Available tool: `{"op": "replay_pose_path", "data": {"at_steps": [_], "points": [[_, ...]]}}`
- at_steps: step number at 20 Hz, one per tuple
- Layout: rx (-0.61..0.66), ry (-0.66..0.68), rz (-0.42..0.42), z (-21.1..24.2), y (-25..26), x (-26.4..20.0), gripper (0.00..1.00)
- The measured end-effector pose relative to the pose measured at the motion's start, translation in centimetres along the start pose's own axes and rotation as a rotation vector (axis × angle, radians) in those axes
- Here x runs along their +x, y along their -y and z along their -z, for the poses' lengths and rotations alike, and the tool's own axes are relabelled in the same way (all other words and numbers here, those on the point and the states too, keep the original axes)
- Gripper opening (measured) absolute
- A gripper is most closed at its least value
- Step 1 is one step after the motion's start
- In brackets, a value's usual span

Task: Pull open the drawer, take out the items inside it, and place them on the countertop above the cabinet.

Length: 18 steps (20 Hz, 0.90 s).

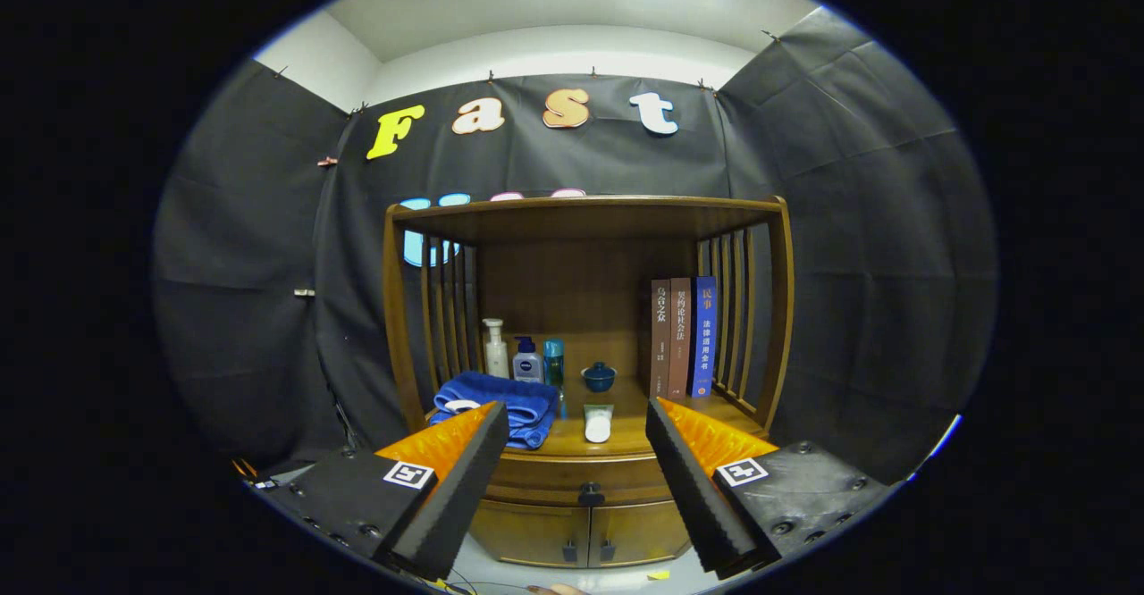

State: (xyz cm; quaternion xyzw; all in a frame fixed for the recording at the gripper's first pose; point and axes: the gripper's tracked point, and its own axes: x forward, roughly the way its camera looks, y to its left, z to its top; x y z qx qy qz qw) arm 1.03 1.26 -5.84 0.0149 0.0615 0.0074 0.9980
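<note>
Two fingers of the tool (576, 452) spread wide apart, gripping nothing, aimed at a wooden cabinet (585, 354) ahead. Between the fingers and a little beyond them, the drawer (581, 479) sitting shut, with its dark knob (591, 493) centred on the front. Just under the drawer, two small doors (581, 534) with dark pulls. Above the drawer, the tabletop (643, 425) of the cabinet, already carrying several things: a folded blue towel (496, 406) partly hidden behind the left finger, a white tube (598, 423) lying near the front edge, and a small dark blue lidded bowl (598, 377) just behind it. Further back and beside the towel, a white pump bottle (494, 349), a blue-capped bottle (527, 361) and a teal bottle (554, 361) standing close together. Against the right slatted side, three books (684, 338) upright, spines outward, with writing too small to make out surely. Over all that, a wooden top shelf (585, 211) on slatted sides. Behind and around, black cloth walls (250, 264), then white wall and ceiling above. Contents of the drawer hidden.
</note>
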Motion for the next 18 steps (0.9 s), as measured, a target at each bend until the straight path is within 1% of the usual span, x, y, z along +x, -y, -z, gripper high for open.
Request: {"op": "replay_pose_path", "data": {"at_steps": [6,12,18], "points": [[0.043,0.002,-0.019,-0.6,-0.5,-3.1,0.99],[0.015,0.021,-0.028,-1.9,-0.7,-3.8,0.99],[0.024,0.03,-0.023,-2.1,-0.3,-4.1,0.99]]}}
